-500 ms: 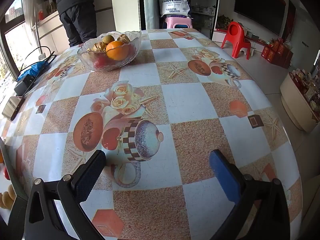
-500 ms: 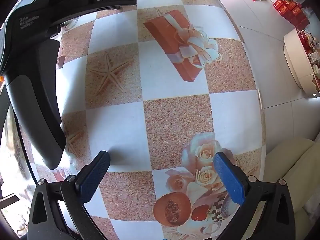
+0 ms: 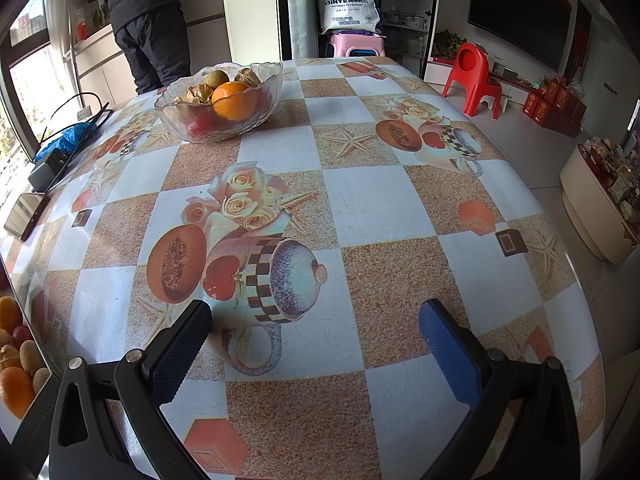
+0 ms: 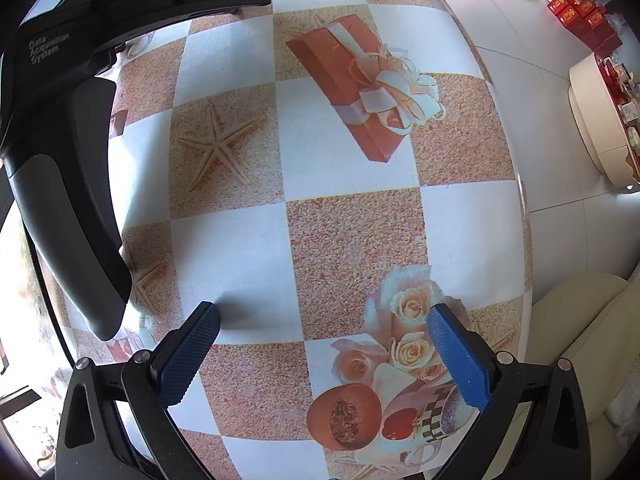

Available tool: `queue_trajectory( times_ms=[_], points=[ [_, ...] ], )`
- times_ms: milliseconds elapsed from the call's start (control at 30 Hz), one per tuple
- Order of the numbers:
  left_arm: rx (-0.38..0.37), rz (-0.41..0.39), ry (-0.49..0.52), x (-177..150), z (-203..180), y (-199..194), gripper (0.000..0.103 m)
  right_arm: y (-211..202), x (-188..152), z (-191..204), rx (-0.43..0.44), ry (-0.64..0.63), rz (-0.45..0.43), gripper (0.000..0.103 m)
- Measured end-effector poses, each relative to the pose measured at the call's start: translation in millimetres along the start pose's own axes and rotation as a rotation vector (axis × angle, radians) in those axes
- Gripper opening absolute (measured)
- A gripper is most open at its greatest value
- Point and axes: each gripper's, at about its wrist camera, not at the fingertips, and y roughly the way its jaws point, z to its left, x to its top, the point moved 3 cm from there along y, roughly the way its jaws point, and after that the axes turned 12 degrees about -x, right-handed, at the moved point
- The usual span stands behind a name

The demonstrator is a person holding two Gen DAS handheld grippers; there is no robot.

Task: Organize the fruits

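A: Report the work surface.

B: The table (image 3: 360, 208) carries a checked cloth printed with roses, cups and starfish. It fills most of both views. Beyond its far edge a person in dark clothing (image 3: 148, 20) stands at a counter, facing away.

A: Location of the fruit?

B: A glass bowl (image 3: 220, 102) sits on the far left part of the table. It holds an orange (image 3: 235, 100), red fruit low down against the glass, and several brown and yellow-green pieces behind the orange. More loose fruit (image 3: 16, 356), oranges and small brown ones, shows at the lower left edge of the left wrist view, off the table edge; what it rests in cannot be determined.

A: Left gripper?

B: The left gripper (image 3: 316, 328) is angled down over the near half of the table, jaws spread fully, nothing between the blue pads. It is well apart from the bowl.

A: Right gripper?

B: The right gripper (image 4: 324, 332) points straight down at the cloth, jaws spread fully, empty. The black body of the left unit (image 4: 68, 184) shows along the left of that view.

A: Other items?

B: A red child's chair (image 3: 474, 80) stands on the floor to the right. A phone (image 3: 24, 214) lies at the left table edge.
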Motion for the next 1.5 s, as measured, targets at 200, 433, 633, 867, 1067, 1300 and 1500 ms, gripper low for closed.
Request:
queue_trajectory(
  times_ms=[200,433,633,867,1067,1300,1500],
  points=[
    [0.000,0.000,0.000,-0.1,0.0,0.1,0.103,1.8,0.4,-1.3,-0.004,0.002,0.003,0.103],
    [0.000,0.000,0.000,0.0,0.0,0.0,0.103,0.8,-3.6,1.9,-0.011,0.003,0.013,0.103],
    [0.000,0.000,0.000,-0.1,0.0,0.1,0.103,3.0,0.5,3.7,-0.016,0.031,0.069,0.103],
    [0.000,0.000,0.000,-0.2,0.1,0.2,0.103,-3.2,-6.0,38.0,0.000,0.000,0.068,0.103],
    [-0.007,-0.014,0.010,-5.5,-5.0,-5.4,0.103,-5.4,-11.6,54.7,-0.007,-0.021,0.053,0.103],
    [-0.008,-0.011,0.012,-1.8,-0.6,-2.3,0.103,-7.3,-13.2,49.0,-0.054,0.000,0.036,0.103],
    [-0.006,0.024,0.006,-3.5,-0.3,-3.0,0.103,-2.0,-12.2,46.8,-0.010,0.000,0.056,0.103]
  ],
)
